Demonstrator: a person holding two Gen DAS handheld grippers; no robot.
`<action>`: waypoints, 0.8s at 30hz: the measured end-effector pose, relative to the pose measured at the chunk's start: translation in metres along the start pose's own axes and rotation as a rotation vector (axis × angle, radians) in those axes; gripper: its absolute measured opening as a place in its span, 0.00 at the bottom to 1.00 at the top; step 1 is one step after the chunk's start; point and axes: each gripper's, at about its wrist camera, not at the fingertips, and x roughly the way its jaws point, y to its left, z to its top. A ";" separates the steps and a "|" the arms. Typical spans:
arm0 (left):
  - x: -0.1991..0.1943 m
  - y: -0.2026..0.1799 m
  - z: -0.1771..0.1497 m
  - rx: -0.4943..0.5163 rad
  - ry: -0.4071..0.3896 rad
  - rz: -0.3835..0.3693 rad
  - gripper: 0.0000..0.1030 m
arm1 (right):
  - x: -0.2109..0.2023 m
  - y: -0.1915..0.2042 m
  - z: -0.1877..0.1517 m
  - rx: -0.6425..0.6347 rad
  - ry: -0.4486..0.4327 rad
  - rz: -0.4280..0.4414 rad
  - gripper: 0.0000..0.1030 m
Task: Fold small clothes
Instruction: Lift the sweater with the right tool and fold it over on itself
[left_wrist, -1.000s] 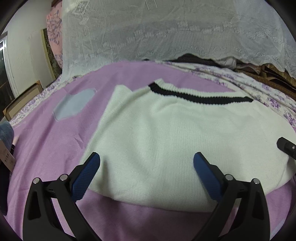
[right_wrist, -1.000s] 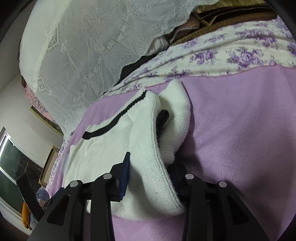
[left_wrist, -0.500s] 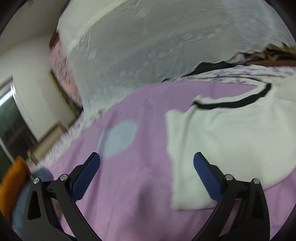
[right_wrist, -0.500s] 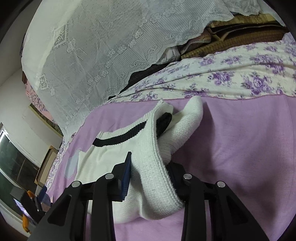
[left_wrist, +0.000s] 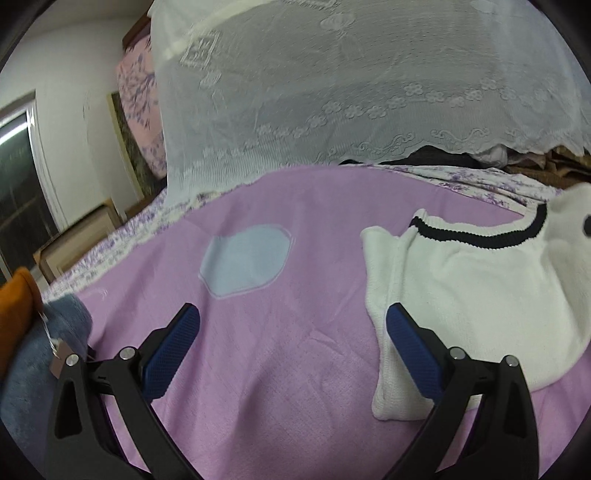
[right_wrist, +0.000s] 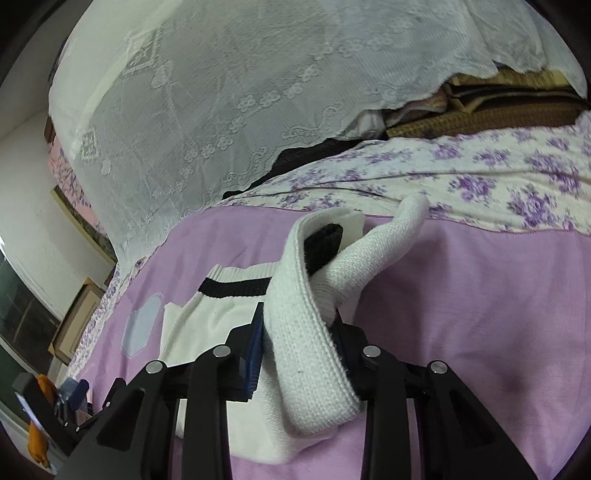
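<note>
— Where is the sweater?

— The white knit sweater (left_wrist: 476, 291) lies on the lilac bedspread (left_wrist: 295, 387), black-striped hem toward the lace curtain (left_wrist: 351, 92). Its right edge is lifted and doubled over.

— What are your grippers doing?

— My right gripper (right_wrist: 295, 332) pinches that raised fold (right_wrist: 306, 350) of the sweater, jaws closing with the knit between the pads. My left gripper (left_wrist: 291, 325) hangs spread wide over bare bedspread, nothing between its blue pads (left_wrist: 413, 354); the sweater's left edge is just beside its right finger. A pale blue patch (left_wrist: 245, 258) lies ahead.
</note>
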 end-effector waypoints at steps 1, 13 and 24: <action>-0.002 0.000 0.000 0.004 -0.004 0.001 0.96 | 0.001 0.005 0.000 -0.005 0.000 -0.001 0.31; 0.004 0.061 0.017 -0.182 0.056 0.017 0.96 | 0.032 0.095 -0.011 -0.136 0.037 0.038 0.28; 0.031 0.109 0.013 -0.363 0.142 0.000 0.96 | 0.089 0.180 -0.089 -0.392 0.173 0.059 0.28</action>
